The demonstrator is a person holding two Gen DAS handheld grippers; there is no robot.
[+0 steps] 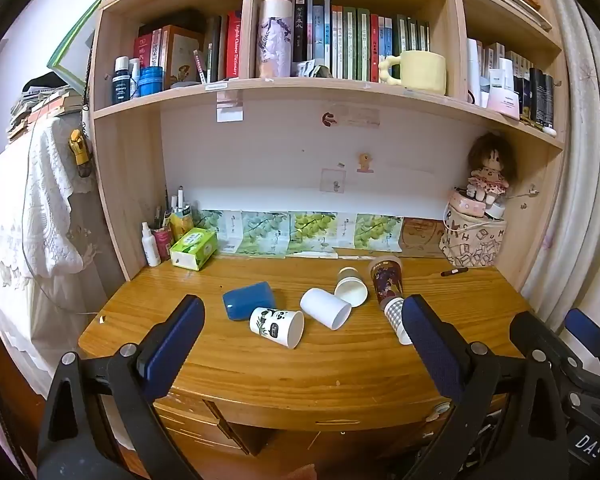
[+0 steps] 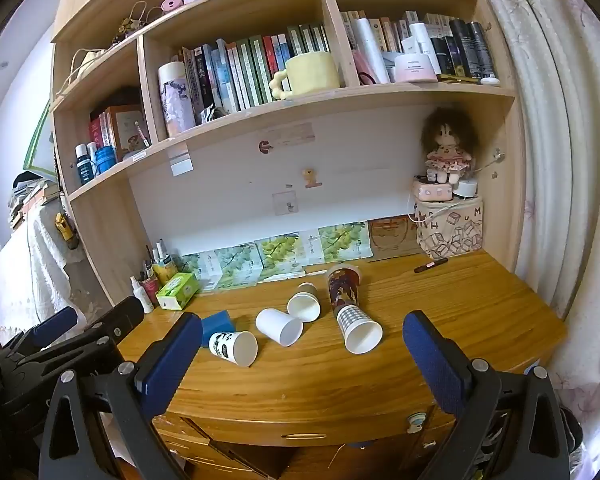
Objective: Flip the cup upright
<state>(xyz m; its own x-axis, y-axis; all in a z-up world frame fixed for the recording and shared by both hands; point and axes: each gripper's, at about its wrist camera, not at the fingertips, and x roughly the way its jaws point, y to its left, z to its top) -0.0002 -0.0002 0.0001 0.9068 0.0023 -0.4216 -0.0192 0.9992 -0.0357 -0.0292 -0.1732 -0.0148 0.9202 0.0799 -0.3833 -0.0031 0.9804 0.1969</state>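
Observation:
Several cups lie on their sides on the wooden desk point(image 1: 284, 372): a panda-print cup point(image 1: 277, 326) point(image 2: 233, 347), a plain white cup point(image 1: 325, 307) point(image 2: 279, 326), a blue cup point(image 1: 248, 301) point(image 2: 219, 323), a small white paper cup point(image 1: 350, 287) point(image 2: 304, 303), a checked cup point(image 1: 396, 317) point(image 2: 357, 329) and a dark patterned cup point(image 1: 386, 280) point(image 2: 343, 286). My left gripper point(image 1: 300, 344) is open and empty, in front of the desk. My right gripper point(image 2: 302, 356) is open and empty beside it; it also shows at the left wrist view's right edge point(image 1: 560, 340).
A green tissue box point(image 1: 193, 248), bottles and pens stand at the desk's back left. A patterned bag point(image 1: 474, 242) with a doll point(image 1: 490, 172) on it stands back right. A dark pen point(image 1: 454, 271) lies near it. Bookshelves hang above. Drawers sit below the desk's front edge.

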